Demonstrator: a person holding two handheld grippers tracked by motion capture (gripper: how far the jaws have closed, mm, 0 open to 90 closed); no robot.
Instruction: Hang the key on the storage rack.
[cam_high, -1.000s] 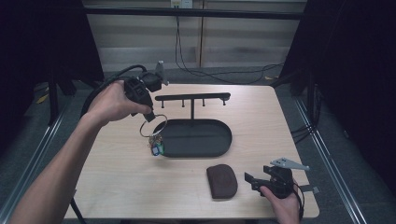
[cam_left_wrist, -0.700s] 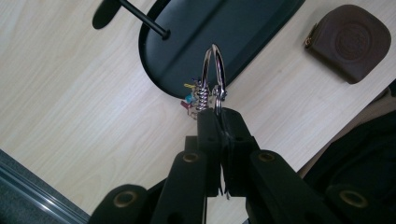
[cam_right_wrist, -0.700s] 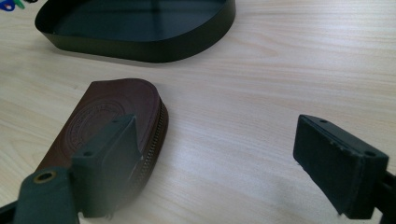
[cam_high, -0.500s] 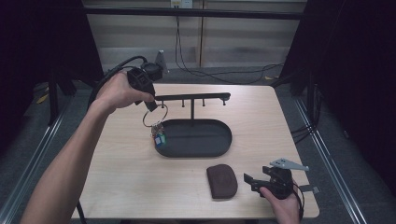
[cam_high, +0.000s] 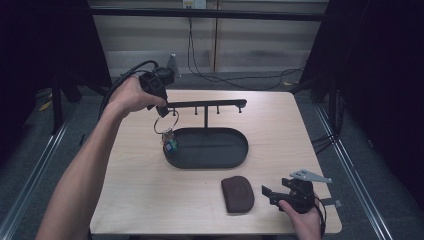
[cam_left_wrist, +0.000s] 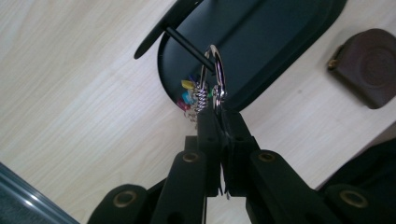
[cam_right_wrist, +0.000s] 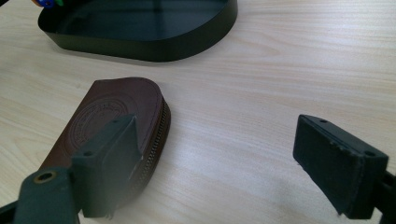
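Left claw (cam_left_wrist: 218, 122) clamps the key ring (cam_left_wrist: 214, 74); right claw (cam_right_wrist: 219, 163), close-up, gapes beside the brown pouch (cam_right_wrist: 112, 126).

Light wooden table (cam_high: 140, 200), black curtains (cam_high: 380, 75), grey floor (cam_high: 30, 165)

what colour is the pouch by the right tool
Brown, with a round embossed stamp: pouch, clearest in the right gripper view.
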